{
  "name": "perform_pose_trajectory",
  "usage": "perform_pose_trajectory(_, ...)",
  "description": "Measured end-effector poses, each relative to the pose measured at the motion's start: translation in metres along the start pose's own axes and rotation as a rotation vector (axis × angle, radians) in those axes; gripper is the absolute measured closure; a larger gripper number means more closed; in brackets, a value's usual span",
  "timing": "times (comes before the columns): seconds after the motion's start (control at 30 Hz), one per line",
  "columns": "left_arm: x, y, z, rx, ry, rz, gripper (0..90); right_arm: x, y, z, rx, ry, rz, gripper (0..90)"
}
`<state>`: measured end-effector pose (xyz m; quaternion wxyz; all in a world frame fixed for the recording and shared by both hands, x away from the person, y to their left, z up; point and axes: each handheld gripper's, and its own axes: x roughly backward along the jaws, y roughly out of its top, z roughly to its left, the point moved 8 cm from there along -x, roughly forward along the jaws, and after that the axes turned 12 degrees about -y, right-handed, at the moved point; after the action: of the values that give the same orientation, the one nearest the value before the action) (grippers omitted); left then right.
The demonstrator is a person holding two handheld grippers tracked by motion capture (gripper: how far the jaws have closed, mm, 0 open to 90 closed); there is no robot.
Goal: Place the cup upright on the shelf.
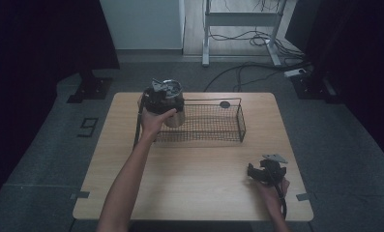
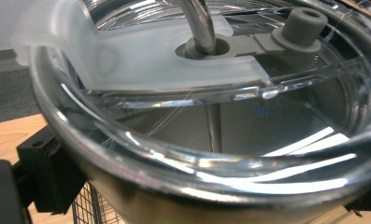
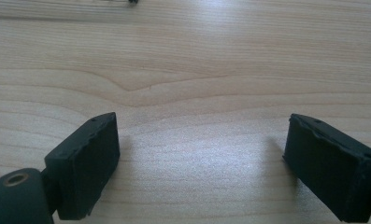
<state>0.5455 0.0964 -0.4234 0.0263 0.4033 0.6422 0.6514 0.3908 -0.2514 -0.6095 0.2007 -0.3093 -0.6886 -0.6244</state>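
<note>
Right now, high view: my left gripper (image 1: 161,96) grips a steel tumbler (image 1: 174,112) at the left end of the wire basket (image 1: 241,126), which sits toward the table's (image 1: 199,188) far edge. The tumbler stands upright; whether it rests on the basket floor or hangs just above it, I can't tell. Holding it by the top keeps my hand clear of the basket wall, likely the reason for this grip. A small dark disc (image 1: 224,104) lies by the basket's far rim. My right gripper (image 1: 255,174) sits low near the table's near right corner, well apart from the basket, parked out of the way.

Left gripper view: the tumbler's clear lid (image 2: 174,70) is right up against the camera, with a metal straw (image 2: 199,23) through a grey seal and a grey plug (image 2: 297,28) beside it. One black jaw shows pressed on the steel wall at lower left, so the jaws are clamped on the tumbler. Mesh shows below.

Right gripper view: both black jaws stand wide apart over bare wood, nothing between them. I judge this hand idle.
</note>
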Motion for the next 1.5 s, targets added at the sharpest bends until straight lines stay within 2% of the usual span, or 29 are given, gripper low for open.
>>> perform_pose_trajectory(0.43, -0.020, -0.014, 0.010, 0.010, 0.024, 0.027, 4.2, 0.000, 0.000, 0.000, 0.001, 0.000, -0.001, 10.2)
perform_pose_trajectory(0.7, -0.033, -0.032, 0.016, 0.032, 0.036, 0.061, 4.2, 0.000, 0.000, 0.000, 0.001, 0.001, -0.001, 10.2)
perform_pose_trajectory(0.97, -0.042, -0.044, 0.019, 0.045, 0.046, 0.079, 4.2, 0.000, 0.000, 0.000, 0.001, 0.000, -0.001, 10.3)
perform_pose_trajectory(1.5, -0.051, -0.058, 0.021, 0.055, 0.057, 0.102, 4.1, 0.000, 0.000, 0.000, 0.001, 0.001, -0.001, 10.4)
